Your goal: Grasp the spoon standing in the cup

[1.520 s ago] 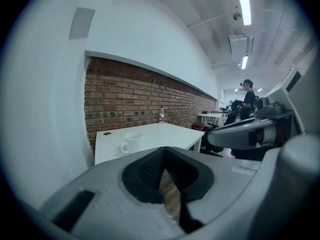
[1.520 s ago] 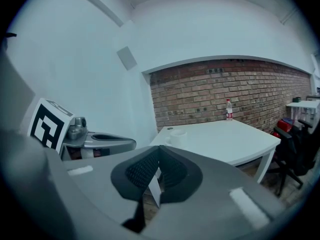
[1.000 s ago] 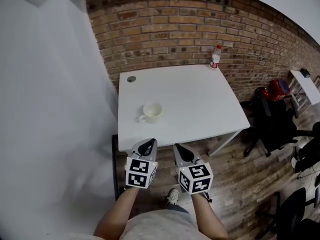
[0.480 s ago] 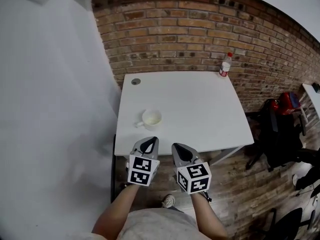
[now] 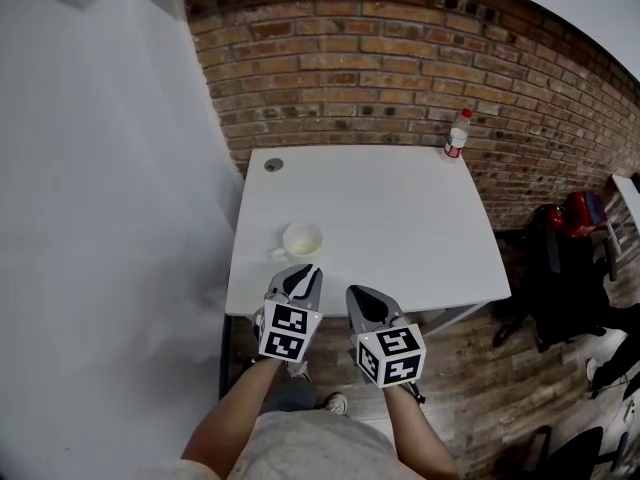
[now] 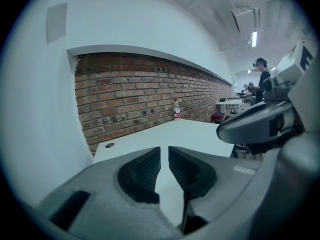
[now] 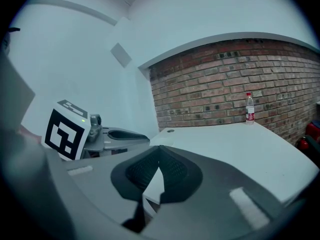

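A white cup (image 5: 302, 239) stands near the front left of the white table (image 5: 400, 218); I cannot make out a spoon in it from here. My left gripper (image 5: 301, 274) hovers at the table's front edge, just short of the cup, its jaws a narrow slit apart with nothing between them. To its right, my right gripper (image 5: 360, 297) is held over the front edge, shut and empty. In the left gripper view the left gripper (image 6: 164, 149) hides the cup. In the right gripper view the right gripper (image 7: 159, 148) points over the table.
A small plastic bottle (image 5: 457, 134) with a red label stands at the far right corner by the brick wall (image 5: 400, 58). A round cable grommet (image 5: 273, 165) sits at the far left corner. Dark chairs and bags (image 5: 560, 258) stand right of the table.
The head view has shifted, so the table sits a little lower and further right. My left gripper has edged forward towards the cup. The right gripper has barely moved.
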The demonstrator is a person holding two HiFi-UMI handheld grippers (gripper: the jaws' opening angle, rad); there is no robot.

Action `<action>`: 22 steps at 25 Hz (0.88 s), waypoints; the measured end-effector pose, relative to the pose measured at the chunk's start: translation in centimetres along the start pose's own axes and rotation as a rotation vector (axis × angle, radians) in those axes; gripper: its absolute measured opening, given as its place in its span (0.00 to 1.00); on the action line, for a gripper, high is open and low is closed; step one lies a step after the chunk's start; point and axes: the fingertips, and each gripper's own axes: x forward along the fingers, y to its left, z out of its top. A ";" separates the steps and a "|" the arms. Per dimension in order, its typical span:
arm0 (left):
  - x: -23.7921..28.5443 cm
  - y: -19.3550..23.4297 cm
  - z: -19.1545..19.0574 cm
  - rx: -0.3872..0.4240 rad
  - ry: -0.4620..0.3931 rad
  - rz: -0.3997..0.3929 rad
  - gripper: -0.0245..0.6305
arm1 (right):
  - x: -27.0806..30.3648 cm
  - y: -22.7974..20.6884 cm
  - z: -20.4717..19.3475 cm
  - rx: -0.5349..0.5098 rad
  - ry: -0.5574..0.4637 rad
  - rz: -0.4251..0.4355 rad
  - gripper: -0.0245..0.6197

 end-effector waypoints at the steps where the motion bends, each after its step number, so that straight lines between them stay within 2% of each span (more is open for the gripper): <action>1: 0.5 0.1 -0.1 0.002 0.002 -0.001 0.12 | 0.2 -0.3 -0.1 0.000 0.002 -0.001 0.05; 6: 2.7 0.7 -0.7 0.008 0.011 -0.012 0.15 | 1.6 -1.4 0.2 -0.006 0.008 -0.008 0.05; 22: 9.1 2.6 -2.6 0.119 0.107 -0.037 0.18 | 5.8 -5.4 0.8 0.022 0.031 -0.050 0.05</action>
